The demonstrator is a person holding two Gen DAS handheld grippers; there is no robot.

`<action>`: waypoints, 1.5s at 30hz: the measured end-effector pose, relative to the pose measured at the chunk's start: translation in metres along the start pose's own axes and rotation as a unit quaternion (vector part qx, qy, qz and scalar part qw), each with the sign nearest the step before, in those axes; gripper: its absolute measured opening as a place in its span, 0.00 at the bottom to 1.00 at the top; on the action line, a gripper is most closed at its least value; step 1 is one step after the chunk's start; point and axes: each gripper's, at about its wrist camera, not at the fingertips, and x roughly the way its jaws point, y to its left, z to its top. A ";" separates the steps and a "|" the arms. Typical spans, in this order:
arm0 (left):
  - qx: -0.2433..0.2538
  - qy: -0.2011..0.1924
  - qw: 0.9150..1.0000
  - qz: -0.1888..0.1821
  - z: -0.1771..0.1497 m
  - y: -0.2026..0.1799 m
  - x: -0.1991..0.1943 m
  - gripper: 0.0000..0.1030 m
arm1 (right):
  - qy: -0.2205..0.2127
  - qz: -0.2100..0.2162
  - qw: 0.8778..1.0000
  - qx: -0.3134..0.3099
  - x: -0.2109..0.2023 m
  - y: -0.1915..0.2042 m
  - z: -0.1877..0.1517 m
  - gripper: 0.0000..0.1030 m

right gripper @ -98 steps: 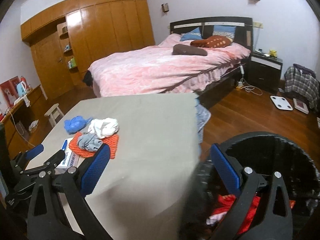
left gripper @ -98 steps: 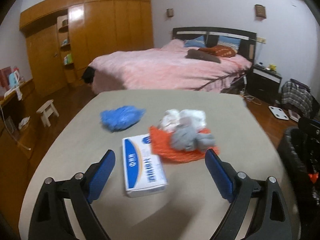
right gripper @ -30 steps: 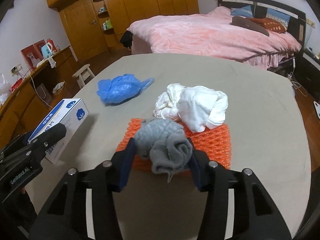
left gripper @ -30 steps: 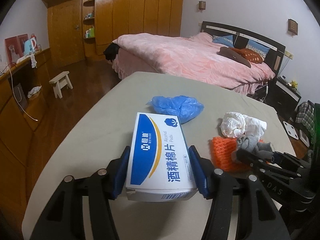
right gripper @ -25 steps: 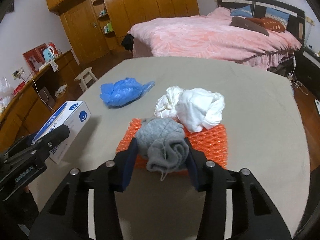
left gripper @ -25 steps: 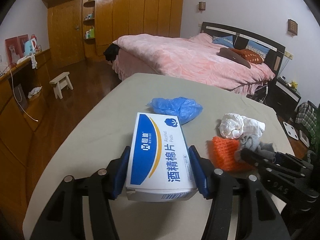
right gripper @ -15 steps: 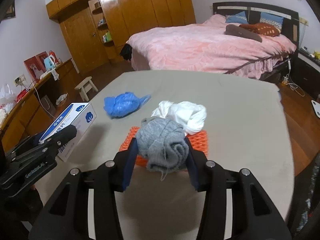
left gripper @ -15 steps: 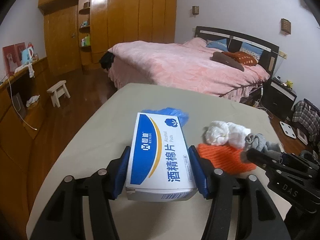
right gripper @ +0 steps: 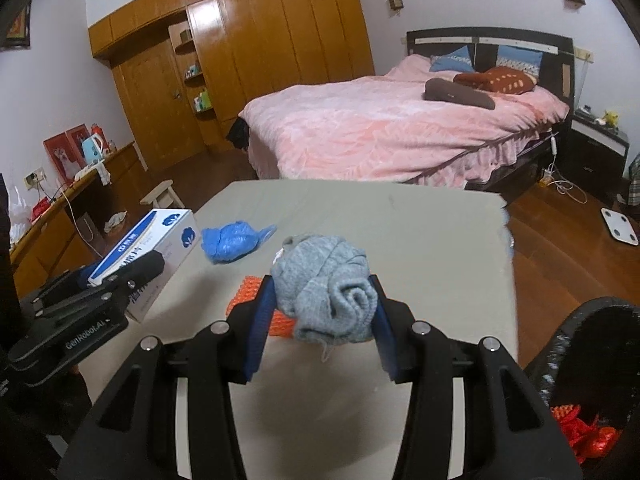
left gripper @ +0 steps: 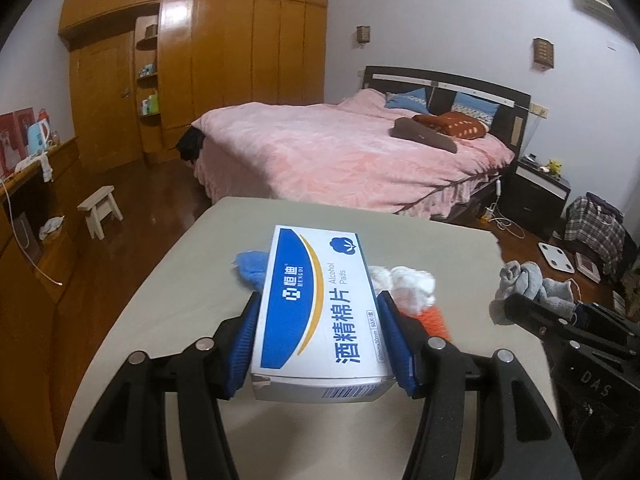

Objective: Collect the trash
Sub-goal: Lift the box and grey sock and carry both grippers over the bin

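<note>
left gripper (left gripper: pixel 318 322): blue pads pinch the long sides of the alcohol pad box (left gripper: pixel 320 304), held clear above the table (left gripper: pixel 168 288)
right gripper (right gripper: pixel 322 310): pads squeezed against a balled grey cloth (right gripper: pixel 324 292), also lifted off the table
blue wad (right gripper: pixel 232 242): lies on the table, toward its far left part, partly hidden behind the box in the left view
orange mesh (right gripper: pixel 256 308): flat on the table, near its middle, mostly covered by the grey cloth from the right camera
white wad (left gripper: pixel 408 286): on the table just beside the orange mesh, peeking past the box's right edge
black bin (right gripper: pixel 592 376): off the table's right side, red scraps (right gripper: pixel 580 432) inside
beyond the table: pink bed (left gripper: pixel 340 156), wooden wardrobe (left gripper: pixel 224 60), small stool (left gripper: pixel 100 210) to its left
</note>
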 end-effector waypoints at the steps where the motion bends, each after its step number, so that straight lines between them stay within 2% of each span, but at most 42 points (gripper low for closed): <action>1: 0.001 -0.001 1.000 -0.003 0.001 -0.003 -0.001 0.55 | -0.002 -0.001 1.000 0.001 -0.003 -0.002 0.001 0.43; 10: 0.023 -0.010 0.999 -0.027 0.006 -0.039 -0.015 0.55 | -0.026 -0.017 0.999 0.008 -0.042 -0.023 0.004 0.43; 27: 0.076 -0.033 0.992 -0.097 0.011 -0.130 -0.041 0.55 | -0.063 -0.093 0.992 0.049 -0.123 -0.098 -0.011 0.43; 36: 0.095 -0.030 0.984 -0.148 0.006 -0.182 -0.047 0.55 | -0.066 -0.139 0.986 0.057 -0.156 -0.136 -0.026 0.43; 45: 0.123 -0.009 0.970 -0.211 -0.014 -0.236 -0.042 0.55 | -0.061 -0.193 0.976 0.087 -0.186 -0.181 -0.053 0.43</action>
